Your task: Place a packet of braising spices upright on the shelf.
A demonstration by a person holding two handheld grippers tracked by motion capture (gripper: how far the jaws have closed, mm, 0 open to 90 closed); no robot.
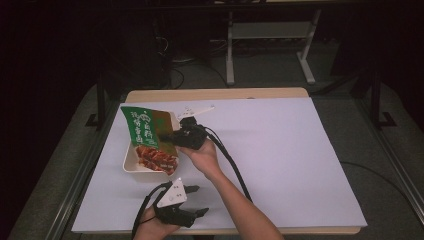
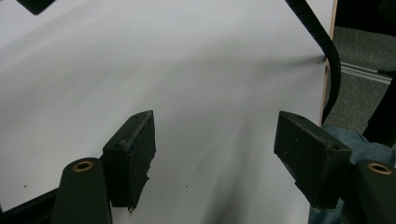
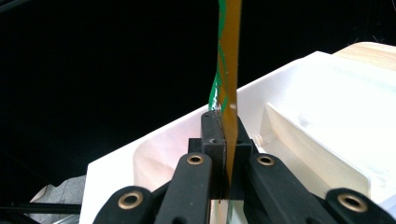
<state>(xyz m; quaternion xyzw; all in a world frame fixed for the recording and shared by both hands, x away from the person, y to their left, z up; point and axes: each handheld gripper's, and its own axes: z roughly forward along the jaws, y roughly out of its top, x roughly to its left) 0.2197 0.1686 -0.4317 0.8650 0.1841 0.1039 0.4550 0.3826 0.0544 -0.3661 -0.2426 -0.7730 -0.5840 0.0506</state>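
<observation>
A green and red food packet (image 1: 148,138) hangs over a white tray (image 1: 131,161) at the table's left. My right gripper (image 1: 175,136) is shut on the packet's right edge. In the right gripper view the packet (image 3: 228,70) stands edge-on, pinched between the jaws of the right gripper (image 3: 224,135), with the white tray (image 3: 327,116) behind and below it. My left gripper (image 1: 197,200) rests near the table's front edge, open and holding nothing. In the left gripper view the left gripper (image 2: 212,149) has its jaws wide apart over the bare white sheet.
A white sheet (image 1: 280,150) covers the wooden table (image 1: 215,93). The right gripper's black cable (image 1: 232,165) trails across the sheet toward the front edge. Metal frame legs (image 1: 230,50) stand on the dark floor beyond the table.
</observation>
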